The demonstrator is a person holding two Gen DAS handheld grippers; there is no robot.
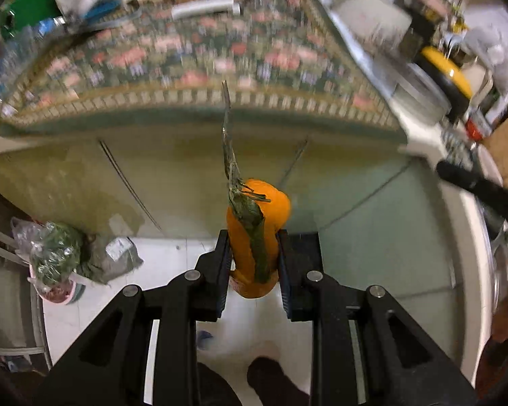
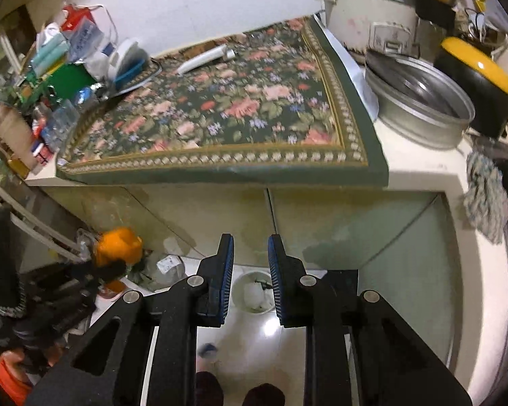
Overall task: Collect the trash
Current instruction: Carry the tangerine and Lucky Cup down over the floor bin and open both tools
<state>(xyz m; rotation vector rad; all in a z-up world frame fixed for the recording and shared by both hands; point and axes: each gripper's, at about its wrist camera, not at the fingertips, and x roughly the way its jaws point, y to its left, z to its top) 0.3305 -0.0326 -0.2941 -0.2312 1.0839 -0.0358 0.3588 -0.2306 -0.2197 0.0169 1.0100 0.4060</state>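
**Left gripper pinching an orange wrapper in front of the counter**

The left gripper (image 1: 254,253) is clamping an orange wrapper (image 1: 257,237) between its two black fingers (image 1: 220,264), both pads pressing against the wrapper's sides. A torn green-and-silver strip (image 1: 232,155) is trailing forward from the wrapper toward the counter edge. In the right wrist view the same orange wrapper (image 2: 118,243) is showing low and to the left of the counter front, held in the left gripper (image 2: 108,269), though that part is blurred.

The right gripper (image 2: 250,260) is hanging with its fingers (image 2: 225,270) spread apart, nothing between the blue-edged pads. Through the gap, a small white bin (image 2: 254,291) is sitting on the floor, below the counter's cabinet doors (image 2: 271,216); something white is lying inside it.

A floral mat (image 2: 220,108) is covering the counter top, with a white tube (image 2: 206,57) lying on its far side. Left of the mat, a heap of packets and bags (image 2: 67,67) is crowding the counter. Right of the mat, a metal pot (image 2: 420,108) is standing beside a black cooker with a yellow lid (image 2: 474,81). Below the counter's left end, a plastic bag of greens (image 1: 54,253) is resting on the floor.
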